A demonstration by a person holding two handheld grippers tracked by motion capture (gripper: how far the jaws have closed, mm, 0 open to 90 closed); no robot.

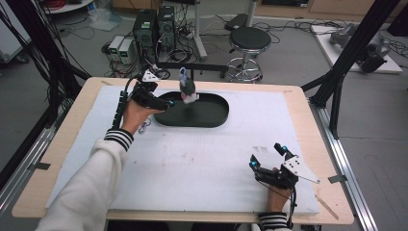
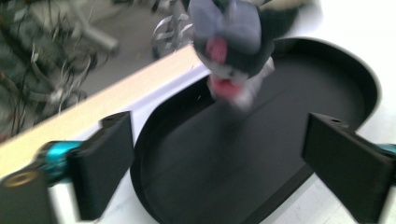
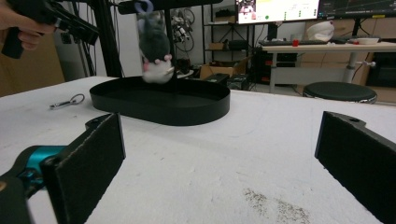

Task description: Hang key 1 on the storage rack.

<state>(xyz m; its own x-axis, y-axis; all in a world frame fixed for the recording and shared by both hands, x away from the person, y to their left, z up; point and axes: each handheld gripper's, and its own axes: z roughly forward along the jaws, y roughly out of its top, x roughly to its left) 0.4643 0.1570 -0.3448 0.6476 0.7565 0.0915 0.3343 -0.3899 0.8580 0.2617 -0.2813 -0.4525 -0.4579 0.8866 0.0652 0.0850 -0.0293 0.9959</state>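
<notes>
Drop looks basically done: my left gripper (image 1: 169,104) has its jaws spread wide with nothing between them, and the plush toy (image 1: 188,89) is blurred, free above the black oval tray (image 1: 219,115), so I judge it is falling in and only needs to settle. Toy is small, dark grey, white and pink patches, bluish loop on top. Right gripper (image 1: 266,156) sits spread and empty, well apart.
</notes>
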